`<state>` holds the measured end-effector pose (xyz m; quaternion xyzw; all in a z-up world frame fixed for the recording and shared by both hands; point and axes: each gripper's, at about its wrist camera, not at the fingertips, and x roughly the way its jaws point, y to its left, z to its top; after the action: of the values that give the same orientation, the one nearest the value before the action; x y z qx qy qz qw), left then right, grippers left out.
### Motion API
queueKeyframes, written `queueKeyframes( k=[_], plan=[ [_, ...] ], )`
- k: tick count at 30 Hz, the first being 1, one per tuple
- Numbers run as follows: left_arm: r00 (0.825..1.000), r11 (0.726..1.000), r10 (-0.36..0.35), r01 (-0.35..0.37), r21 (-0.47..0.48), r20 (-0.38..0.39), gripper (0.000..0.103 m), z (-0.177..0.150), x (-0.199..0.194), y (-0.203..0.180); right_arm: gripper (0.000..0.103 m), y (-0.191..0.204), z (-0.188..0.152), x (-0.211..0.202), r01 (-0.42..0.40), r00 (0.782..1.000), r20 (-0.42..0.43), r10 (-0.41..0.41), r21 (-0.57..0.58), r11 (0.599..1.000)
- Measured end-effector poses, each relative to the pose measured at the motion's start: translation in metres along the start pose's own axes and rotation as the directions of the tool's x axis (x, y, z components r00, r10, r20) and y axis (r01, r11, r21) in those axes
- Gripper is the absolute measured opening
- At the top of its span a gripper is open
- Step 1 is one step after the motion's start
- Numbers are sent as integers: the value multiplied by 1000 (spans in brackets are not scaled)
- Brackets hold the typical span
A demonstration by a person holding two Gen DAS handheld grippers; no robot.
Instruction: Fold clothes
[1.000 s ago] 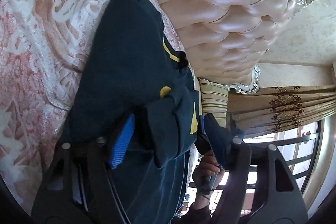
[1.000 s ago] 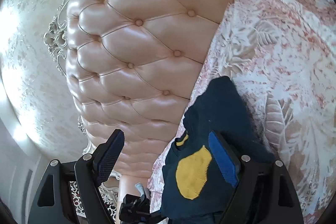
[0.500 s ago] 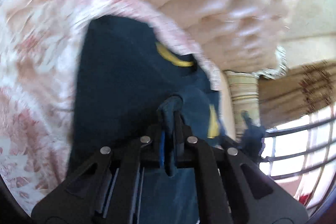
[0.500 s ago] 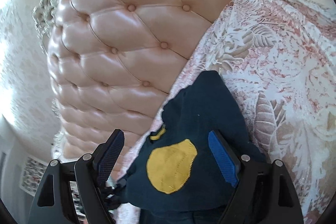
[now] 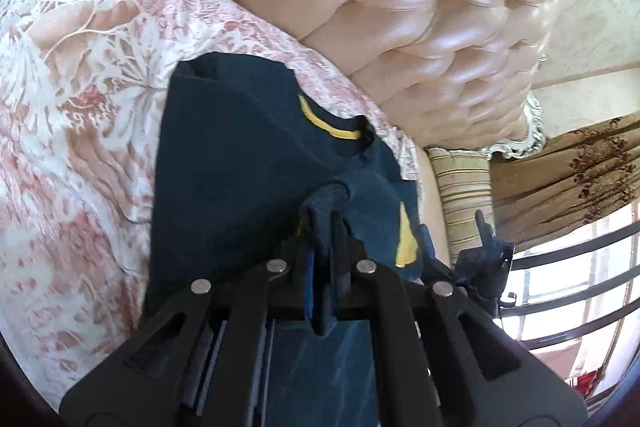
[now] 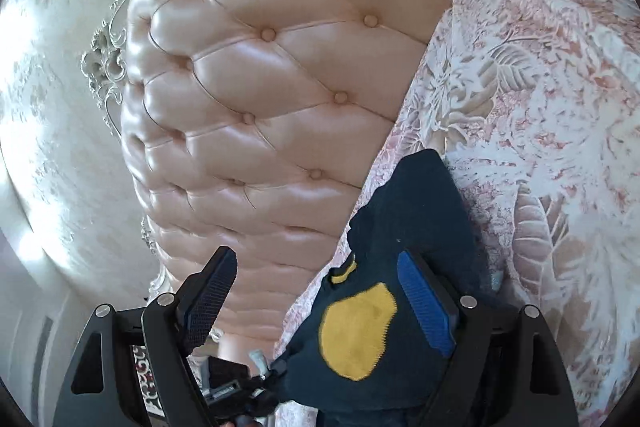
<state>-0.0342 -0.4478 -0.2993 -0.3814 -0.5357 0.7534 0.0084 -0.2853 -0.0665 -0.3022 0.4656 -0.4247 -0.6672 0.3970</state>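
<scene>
On the floral bedspread (image 5: pixel 72 115), close under the tufted headboard (image 5: pixel 420 27), lies the navy sweater (image 5: pixel 224 163) with its yellow-trimmed collar (image 5: pixel 328 125) toward twelve o'clock in the left wrist view. Its long axis runs from the collar down toward six o'clock, straight under the left gripper (image 5: pixel 322 223). That gripper is clamped tight on a bunched fold of the sweater's navy cloth, seemingly a sleeve or side edge, with the body of the garment spreading away toward ten o'clock. So the left hand is the nearer one and already has the fabric; any fold, I judge, would carry that pinch across toward ten o'clock over the flat body.

Seen from the right wrist, the right gripper (image 6: pixel 316 291) stands wide apart, holding nothing, with the yellow patch (image 6: pixel 356 331) of the sweater showing between its fingers and the collar toward twelve o'clock.

No container is in view; beyond the bed, at three o'clock, hang patterned curtains (image 5: pixel 560 183).
</scene>
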Motion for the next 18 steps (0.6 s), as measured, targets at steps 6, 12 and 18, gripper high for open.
queueKeyframes(
  k=[6, 12, 18],
  plan=[
    [999, 998, 24, -26, -62, -30, 8, -4, 11, 28, 83, 3, -6, 12, 104, 993, -38, -108, -81, 991],
    [1000, 995, 16, -19, -102, -24, 22, -6, 4, 33, 83, 13, -16, 22, 204, 975, -44, -217, -202, 958],
    [995, 995, 64, -57, -79, 82, 44, -9, -38, 19, 84, 15, -14, 15, 205, 976, -34, -215, -179, 962]
  ],
)
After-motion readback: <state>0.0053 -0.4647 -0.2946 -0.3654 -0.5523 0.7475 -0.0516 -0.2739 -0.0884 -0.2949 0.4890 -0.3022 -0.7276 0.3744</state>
